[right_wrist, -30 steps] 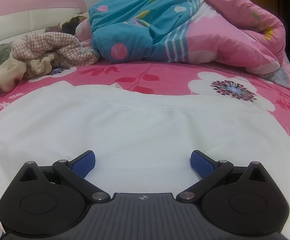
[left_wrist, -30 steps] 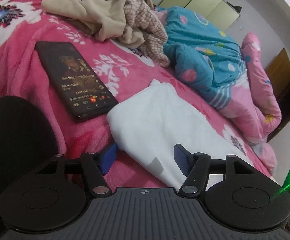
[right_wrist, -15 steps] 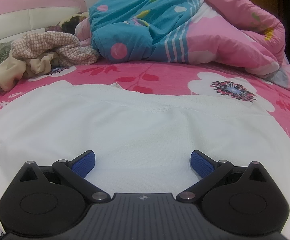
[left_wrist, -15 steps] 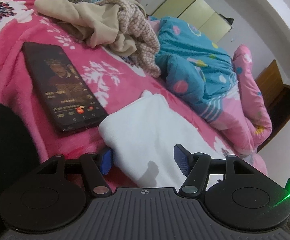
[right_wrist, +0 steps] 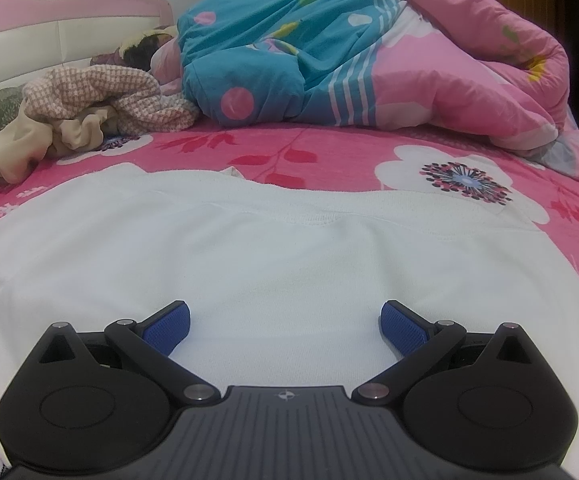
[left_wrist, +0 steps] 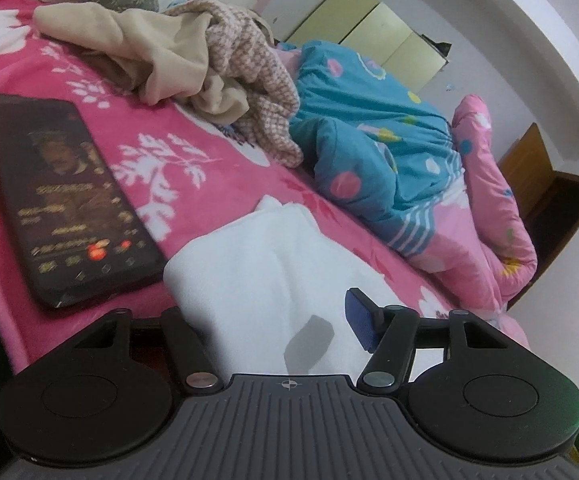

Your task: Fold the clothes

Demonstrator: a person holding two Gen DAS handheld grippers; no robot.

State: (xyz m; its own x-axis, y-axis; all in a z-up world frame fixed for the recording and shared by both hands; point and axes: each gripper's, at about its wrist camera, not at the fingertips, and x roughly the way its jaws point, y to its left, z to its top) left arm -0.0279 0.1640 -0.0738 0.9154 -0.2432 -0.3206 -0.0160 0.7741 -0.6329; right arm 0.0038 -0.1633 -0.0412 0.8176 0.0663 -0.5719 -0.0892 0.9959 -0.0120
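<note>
A white garment [right_wrist: 273, 248] lies spread flat on the pink flowered bed sheet [right_wrist: 329, 156]. My right gripper [right_wrist: 285, 320] hovers open over its near part, blue pads wide apart, nothing between them. In the left wrist view the garment's left corner [left_wrist: 265, 264] sits between the fingers of my left gripper [left_wrist: 273, 316], which is open. Its right pad [left_wrist: 359, 318] shows above the cloth. The left pad is hidden beneath the cloth's edge.
A black phone [left_wrist: 69, 200] with a lit screen lies just left of the white corner. A heap of beige and checked clothes [left_wrist: 193, 68] sits farther back. A blue and pink quilt [right_wrist: 349, 52] covers a person's head [right_wrist: 145, 46] near the headboard.
My left gripper has pushed forward onto the white garment's corner, and its left pad has slipped out of sight under the edge. The right gripper has stayed almost still, open.
</note>
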